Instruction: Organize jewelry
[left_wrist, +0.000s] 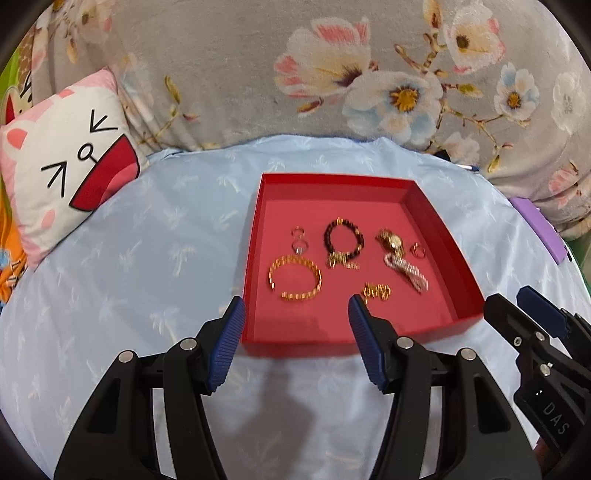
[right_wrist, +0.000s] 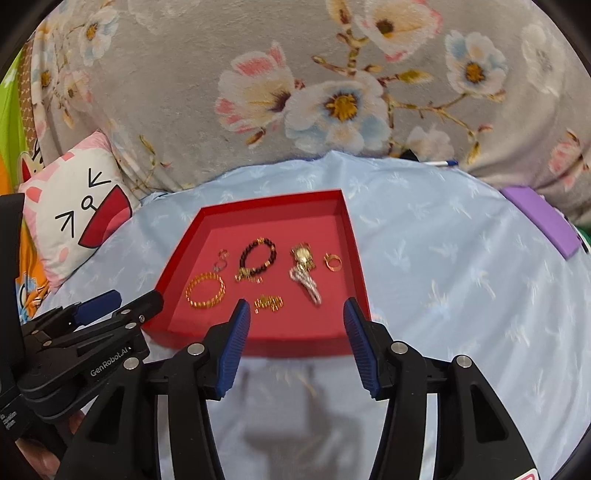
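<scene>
Both grippers, left (left_wrist: 297, 308) and right (right_wrist: 293, 312), agape and empty above the near rim of the tray (left_wrist: 334, 347). Jewelry (left_wrist: 341, 243) spread loose on the tray floor. Risk: snagging neighbouring chains, or nudging the light tray across soft bedding (left_wrist: 147, 258).

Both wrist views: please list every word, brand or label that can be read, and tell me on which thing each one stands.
"DAS" – white letters on the black body of the right gripper, seen in the left wrist view.
"GenRobot.AI" – white letters on the black body of the left gripper, seen in the right wrist view.
Small white print lower on that body, at the picture's left edge: too small and blurred to read.
The red tray and the jewelry show no text.
</scene>
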